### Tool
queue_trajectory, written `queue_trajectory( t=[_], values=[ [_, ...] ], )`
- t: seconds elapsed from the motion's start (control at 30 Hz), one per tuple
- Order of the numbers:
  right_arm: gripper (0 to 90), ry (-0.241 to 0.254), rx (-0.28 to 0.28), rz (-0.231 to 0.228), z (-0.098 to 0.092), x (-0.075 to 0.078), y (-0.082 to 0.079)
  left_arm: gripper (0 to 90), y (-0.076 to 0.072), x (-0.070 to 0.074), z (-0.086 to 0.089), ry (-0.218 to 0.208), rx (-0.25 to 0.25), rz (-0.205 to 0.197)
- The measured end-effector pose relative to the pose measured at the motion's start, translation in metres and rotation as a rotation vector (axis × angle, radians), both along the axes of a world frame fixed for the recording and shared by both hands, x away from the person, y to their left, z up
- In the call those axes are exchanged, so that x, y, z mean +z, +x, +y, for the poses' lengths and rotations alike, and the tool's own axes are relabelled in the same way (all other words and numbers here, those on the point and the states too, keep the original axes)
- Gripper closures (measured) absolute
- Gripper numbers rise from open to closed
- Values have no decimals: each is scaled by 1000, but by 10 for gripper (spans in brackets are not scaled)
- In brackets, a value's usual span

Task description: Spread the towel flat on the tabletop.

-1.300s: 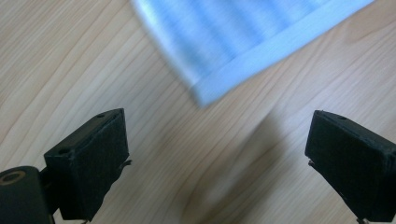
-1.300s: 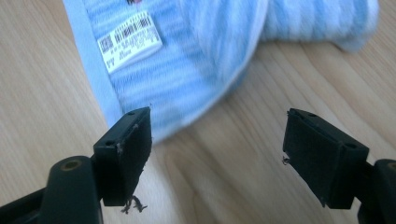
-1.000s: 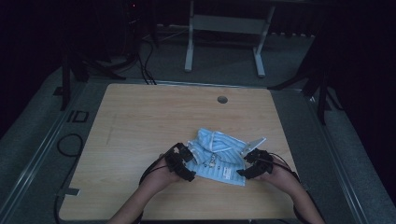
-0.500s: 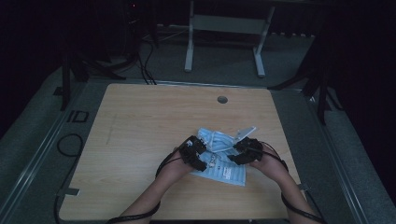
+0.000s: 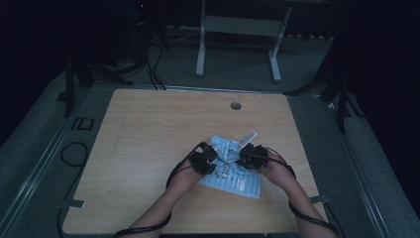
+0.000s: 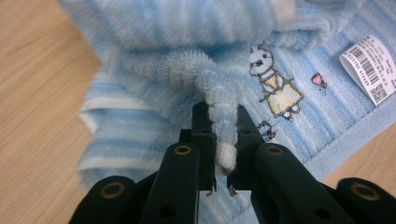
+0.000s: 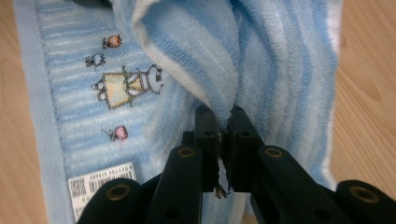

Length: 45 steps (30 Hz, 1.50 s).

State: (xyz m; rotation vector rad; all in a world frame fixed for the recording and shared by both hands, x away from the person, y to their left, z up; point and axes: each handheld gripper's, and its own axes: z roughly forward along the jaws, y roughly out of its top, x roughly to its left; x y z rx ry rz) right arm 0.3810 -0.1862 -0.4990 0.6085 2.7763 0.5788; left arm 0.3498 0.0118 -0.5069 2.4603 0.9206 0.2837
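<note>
A light blue striped towel (image 5: 233, 176) with a stitched animal figure and a barcode label (image 6: 369, 67) lies on the wooden table (image 5: 148, 134), near its front edge. My left gripper (image 5: 211, 155) sits on the towel's left side. Its jaws have just been closing and now pinch a raised fold of the towel (image 6: 187, 28) between the pads (image 6: 222, 114). My right gripper (image 5: 244, 154) is on the towel's right side. Its jaws have also just been closing and are shut (image 7: 220, 114) on a hanging fold of the towel (image 7: 280, 56). The grippers stand close together.
A round cable hole (image 5: 236, 105) sits near the table's far edge. Beyond the table stands a metal frame on legs (image 5: 237, 25). Dark cables (image 5: 74, 148) lie on the floor to the left. Bare wood stretches left of and behind the towel.
Both grippers came inward toward each other over the towel and shut on folds of it. The towel is now bunched up between them.
</note>
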Motion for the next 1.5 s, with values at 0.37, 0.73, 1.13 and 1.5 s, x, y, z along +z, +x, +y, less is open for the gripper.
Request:
queue_trajectory(
  t=[0.37, 0.73, 1.13, 1.5],
  values=[
    [854, 63, -91, -37, -42, 23, 4, 840, -15, 28, 32, -29, 24, -28],
    [854, 111, -141, 14, -68, 21, 8, 839, -1, 32, 70, -81, 121, -1],
    [665, 67, -246, 2, -70, 12, 17, 524, 5, 17, 82, -59, 207, -10],
    [583, 102, -152, 17, -69, 10, -21, 464, -28, 14, 60, -21, 52, 8]
  ],
)
